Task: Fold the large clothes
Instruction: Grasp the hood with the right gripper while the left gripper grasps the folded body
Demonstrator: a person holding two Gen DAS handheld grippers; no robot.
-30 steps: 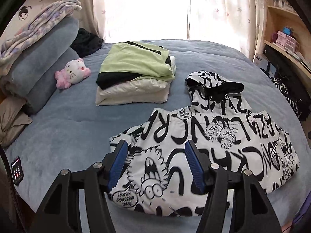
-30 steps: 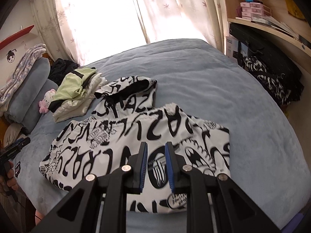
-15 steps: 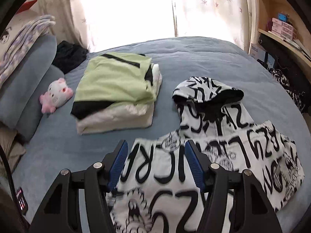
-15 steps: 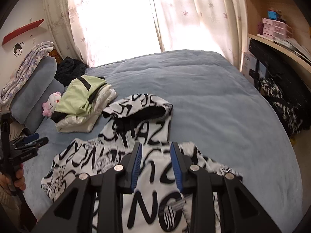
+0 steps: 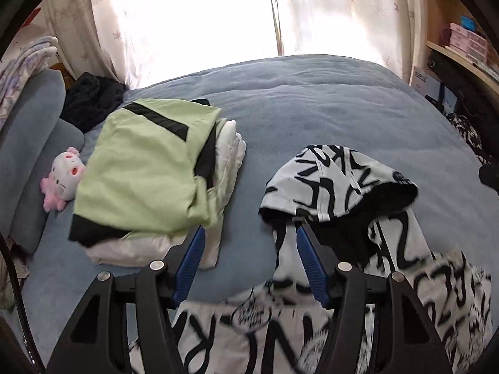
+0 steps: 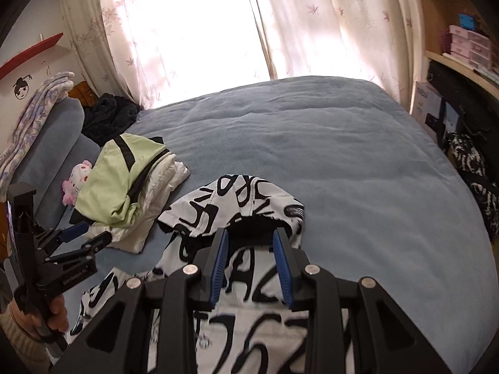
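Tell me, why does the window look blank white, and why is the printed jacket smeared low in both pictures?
Left wrist view: the window is blown out by backlight, and the jacket smears nearest the lens. Right wrist view: the same glare, the jacket blurs low down, and the bed edges bulge from fisheye distortion.

Each view comes from a fisheye camera mounted behind the fingers of its hand-held gripper, angled steeply down over the near edge of the bed (image 5: 312,118) and facing the curtained window (image 6: 193,31) at the far side. The left wrist view sits low and close above the printed hoodie (image 5: 343,193) and the folded clothes stack (image 5: 146,171); the right wrist view looks from further right, close over the hoodie's hood. Both views share the bed, hoodie, stack, plush toy (image 6: 76,180) and window, and the right view also takes in the left hand-held gripper (image 6: 90,233) at its left edge.
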